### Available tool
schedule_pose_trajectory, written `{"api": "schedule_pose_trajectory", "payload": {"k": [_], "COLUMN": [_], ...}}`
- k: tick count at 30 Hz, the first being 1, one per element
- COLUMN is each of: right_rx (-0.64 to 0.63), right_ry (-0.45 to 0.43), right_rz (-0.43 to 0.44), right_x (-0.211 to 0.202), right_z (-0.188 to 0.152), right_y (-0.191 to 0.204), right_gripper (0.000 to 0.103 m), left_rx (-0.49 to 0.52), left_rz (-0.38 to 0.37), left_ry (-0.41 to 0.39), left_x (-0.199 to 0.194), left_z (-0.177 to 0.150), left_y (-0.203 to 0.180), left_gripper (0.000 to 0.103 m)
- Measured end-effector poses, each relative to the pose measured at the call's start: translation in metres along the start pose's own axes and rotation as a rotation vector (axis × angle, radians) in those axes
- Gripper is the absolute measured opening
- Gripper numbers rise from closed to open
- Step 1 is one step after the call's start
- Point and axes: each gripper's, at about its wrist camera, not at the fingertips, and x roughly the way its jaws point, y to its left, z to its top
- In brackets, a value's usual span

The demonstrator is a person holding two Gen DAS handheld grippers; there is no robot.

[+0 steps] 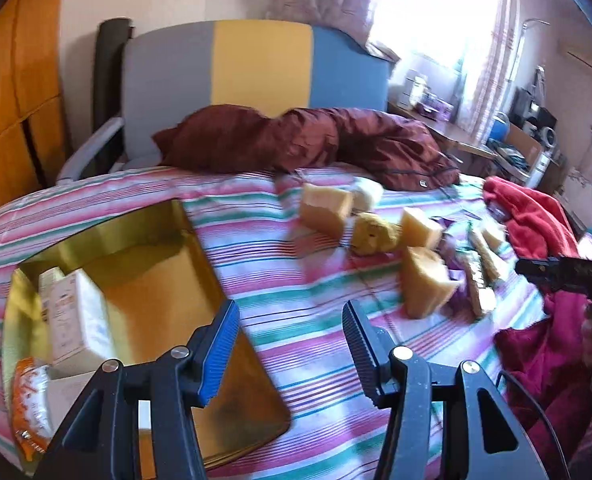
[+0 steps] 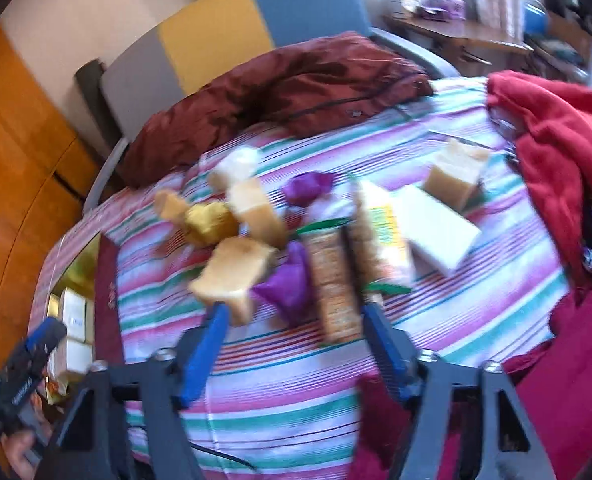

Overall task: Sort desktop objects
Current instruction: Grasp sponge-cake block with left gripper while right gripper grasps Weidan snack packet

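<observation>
On the striped bed point(image 1: 315, 312), a gold tin point(image 1: 168, 248) at the near left holds a white box point(image 1: 78, 316) and an orange packet point(image 1: 28, 400). Tan sponge blocks point(image 1: 427, 288), purple wrappers point(image 2: 288, 284) and cracker packs point(image 2: 331, 284) lie scattered to the right. The left gripper point(image 1: 292, 344) hangs over the tin's near right edge, fingers partly open, empty. The right gripper point(image 2: 292, 340) hovers above the pile, fingers parted, gripping nothing.

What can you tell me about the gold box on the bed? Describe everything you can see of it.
The gold box is a shallow, open rectangular container with a shiny, metallic-looking gold inside and low walls. It lies flat on the striped bedspread, at the left of the left wrist view. Inside, at its left end, sit white cartons and an orange packet; the rest of its floor is bare. No tongs touch it.
</observation>
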Motion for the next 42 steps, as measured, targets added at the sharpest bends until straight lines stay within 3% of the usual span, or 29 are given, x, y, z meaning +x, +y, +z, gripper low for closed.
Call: {"api": "schedule_pose_trajectory", "payload": {"k": [3, 14, 21, 26, 35, 40, 42], "right_rx": [0.064, 0.286, 0.377, 0.394, 0.42, 0.398, 0.37], "right_ry": [-0.003, 0.032, 0.133, 0.148, 0.181, 0.198, 0.191], "right_rz": [-0.026, 0.019, 0.04, 0.029, 0.031, 0.041, 0.039], "right_x": [0.004, 0.036, 0.076, 0.084, 0.097, 0.105, 0.104], "right_z": [0.013, 0.044, 0.048, 0.051, 0.05, 0.052, 0.053], "right_y": [-0.02, -0.062, -0.083, -0.088, -0.091, -0.087, -0.083], "right_gripper": [0.051, 0.052, 0.055, 0.066, 0.072, 0.07, 0.061], "left_rx": [0.032, 0.08, 0.113, 0.132, 0.203, 0.21, 0.198], "left_rz": [-0.037, -0.183, -0.243, -0.277, -0.31, -0.304, -0.307], "left_ry": [0.013, 0.121, 0.148, 0.176, 0.21, 0.231, 0.24], "left_x": [0.009, 0.058, 0.078, 0.097, 0.122, 0.138, 0.143], "left_z": [0.006, 0.015, 0.025, 0.028, 0.025, 0.025, 0.025], "left_y": [-0.015, -0.063, -0.091, -0.106, -0.129, -0.13, -0.126], "left_gripper": [0.054, 0.054, 0.055, 0.059, 0.059, 0.059, 0.059]}}
